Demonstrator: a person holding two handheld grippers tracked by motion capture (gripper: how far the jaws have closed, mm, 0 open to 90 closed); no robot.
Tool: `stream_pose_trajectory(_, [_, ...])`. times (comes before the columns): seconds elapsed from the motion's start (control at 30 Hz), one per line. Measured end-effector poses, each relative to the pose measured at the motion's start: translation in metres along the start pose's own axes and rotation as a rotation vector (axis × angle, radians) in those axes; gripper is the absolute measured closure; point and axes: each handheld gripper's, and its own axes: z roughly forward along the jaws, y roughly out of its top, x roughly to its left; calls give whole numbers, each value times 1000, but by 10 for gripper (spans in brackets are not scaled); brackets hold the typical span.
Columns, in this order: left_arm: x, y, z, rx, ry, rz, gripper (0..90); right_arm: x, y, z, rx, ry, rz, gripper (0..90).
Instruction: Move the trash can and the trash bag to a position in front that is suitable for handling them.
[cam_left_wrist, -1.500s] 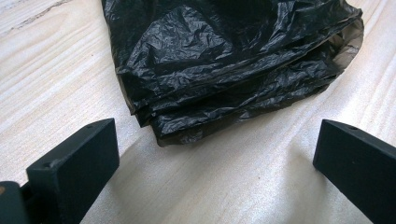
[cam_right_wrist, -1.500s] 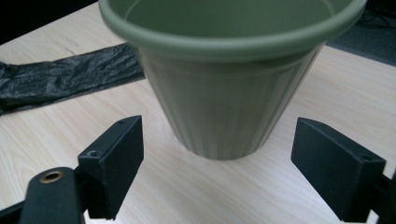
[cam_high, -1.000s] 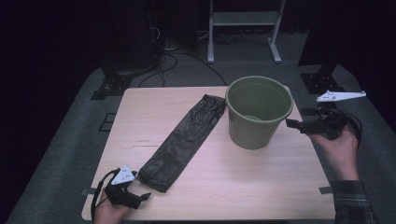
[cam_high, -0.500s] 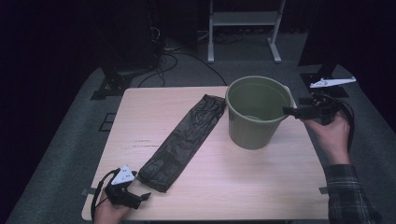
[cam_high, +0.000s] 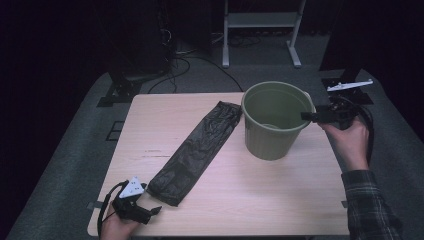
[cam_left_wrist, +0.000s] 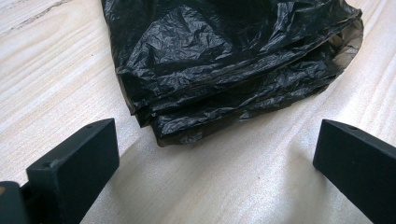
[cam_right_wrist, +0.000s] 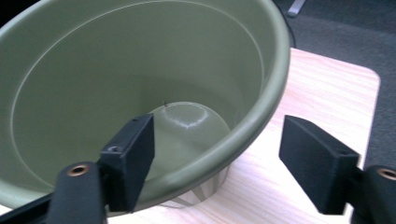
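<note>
Green plastic was my landmark from the high view: the bucket (cam_high: 274, 120) stood on the pale wooden bench (cam_high: 250, 200), toward its far right part. My right tongs (cam_high: 306, 115) sat at the bucket's right rim, held level in my right hand (cam_high: 347, 137), with the tips at the lip. A long black plastic bag (cam_high: 197, 147) lay flat just left of the bucket, its far end close to the bucket wall and its near end running diagonally away toward the bench's near left corner. Well away from the bucket, at that corner, my left tongs (cam_high: 150, 212) rested low on the bench, just short of the bag's near end.

From the left gripper view, the crumpled end of the bag (cam_left_wrist: 233, 70) lay ahead of my left tongs (cam_left_wrist: 215, 154), on the far side from the bucket. The two jaws stood wide apart with bare wood between them, and they held nothing; the bag's folded edge stopped just short of the gap.

From the right gripper view, my right tongs (cam_right_wrist: 217, 154) straddled the bucket (cam_right_wrist: 140, 74) at its rim: one jaw was inside the wall, the other outside over the bench (cam_right_wrist: 322, 93). The jaws had just been closing in, with the rim between them, yet the outer pad stood clear of the wall, so nothing was gripped.
</note>
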Motion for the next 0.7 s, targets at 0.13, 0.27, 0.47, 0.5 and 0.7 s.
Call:
stream_pose_trajectory(0.13, [0, 0, 0, 0, 0, 0, 0, -1, 1, 1, 5, 4, 12, 339])
stream_pose_trajectory(0.27, [0, 0, 0, 0, 0, 1, 0, -2, 2, 1, 8, 5, 27, 377])
stream_pose_trajectory(0.47, [0, 0, 0, 0, 0, 0, 0, -1, 5, 2, 9, 36, 31, 533])
stream_pose_trajectory(0.5, [0, 0, 0, 0, 0, 0, 0, -1, 5, 2, 9, 36, 31, 533])
stream_pose_trajectory(0.7, [0, 0, 0, 0, -1, 2, 0, 8, 11, 8, 31, 96, -13, 674])
